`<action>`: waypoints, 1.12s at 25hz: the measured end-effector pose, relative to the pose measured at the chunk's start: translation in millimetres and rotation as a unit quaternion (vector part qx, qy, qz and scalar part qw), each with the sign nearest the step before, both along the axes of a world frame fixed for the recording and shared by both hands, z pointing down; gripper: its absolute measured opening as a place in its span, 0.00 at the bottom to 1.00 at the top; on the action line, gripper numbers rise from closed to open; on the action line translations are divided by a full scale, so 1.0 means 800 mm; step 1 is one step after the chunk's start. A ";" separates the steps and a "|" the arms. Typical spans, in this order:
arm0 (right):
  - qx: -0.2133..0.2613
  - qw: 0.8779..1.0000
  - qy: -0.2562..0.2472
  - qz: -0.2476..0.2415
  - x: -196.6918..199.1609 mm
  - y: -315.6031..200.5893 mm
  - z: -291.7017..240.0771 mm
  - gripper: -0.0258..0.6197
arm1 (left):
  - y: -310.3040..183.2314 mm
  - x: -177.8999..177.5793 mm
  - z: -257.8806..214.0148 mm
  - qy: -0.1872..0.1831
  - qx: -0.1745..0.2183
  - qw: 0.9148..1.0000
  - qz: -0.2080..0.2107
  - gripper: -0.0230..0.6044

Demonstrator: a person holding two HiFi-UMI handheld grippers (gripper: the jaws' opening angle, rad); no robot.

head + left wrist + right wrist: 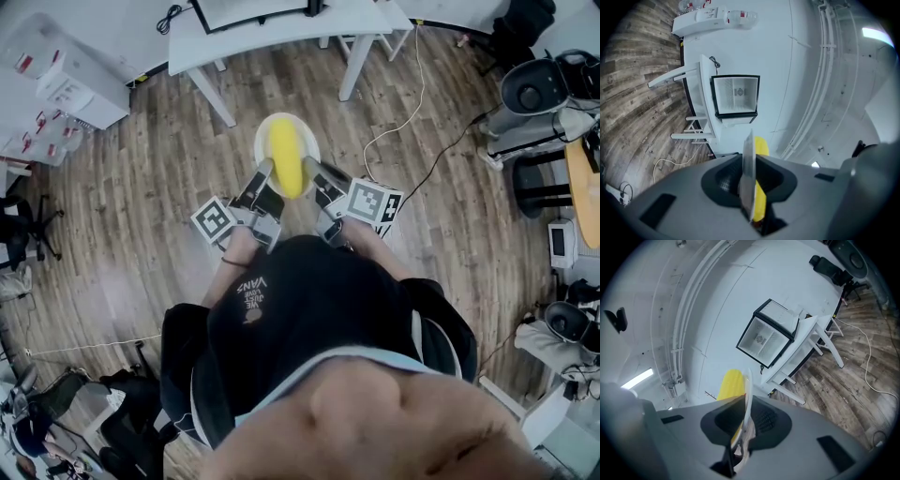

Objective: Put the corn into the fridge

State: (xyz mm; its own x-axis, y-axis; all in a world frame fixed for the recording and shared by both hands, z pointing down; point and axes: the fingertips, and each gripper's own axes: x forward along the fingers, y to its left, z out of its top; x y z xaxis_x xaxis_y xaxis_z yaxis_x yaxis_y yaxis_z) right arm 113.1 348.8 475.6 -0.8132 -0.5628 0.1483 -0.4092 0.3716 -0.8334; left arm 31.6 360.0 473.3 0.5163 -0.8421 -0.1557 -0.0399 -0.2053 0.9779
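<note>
A yellow corn cob [284, 155] lies on a white plate [267, 130], which I carry in front of me between both grippers. My left gripper [263, 174] is shut on the plate's left rim and my right gripper [312, 174] on its right rim. In the left gripper view the plate's rim [749, 161] stands edge-on between the jaws, with the corn [761, 147] behind it. The right gripper view shows the plate's rim [747, 397] and corn [730, 383] the same way. The small glass-fronted fridge [736, 96] [769, 333] stands ahead on a white table [701, 89].
The white table [281, 42] lies ahead across the wooden floor. A white cable [412, 112] trails over the floor at the right. Machines and chairs [539, 94] crowd the right side, and a white shelf unit [61, 84] stands at the left.
</note>
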 end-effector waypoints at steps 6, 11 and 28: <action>-0.004 1.000 0.000 -0.004 0.007 -0.010 0.003 0.09 | -0.009 0.007 0.003 0.005 -0.006 1.000 -0.004 0.14; -0.008 1.000 0.001 -0.006 0.001 -0.023 0.004 0.09 | -0.022 0.002 0.003 0.008 -0.010 1.000 -0.005 0.14; -0.014 1.000 0.005 0.020 -0.052 -0.115 0.000 0.09 | -0.120 -0.052 0.002 0.011 -0.012 1.000 0.019 0.14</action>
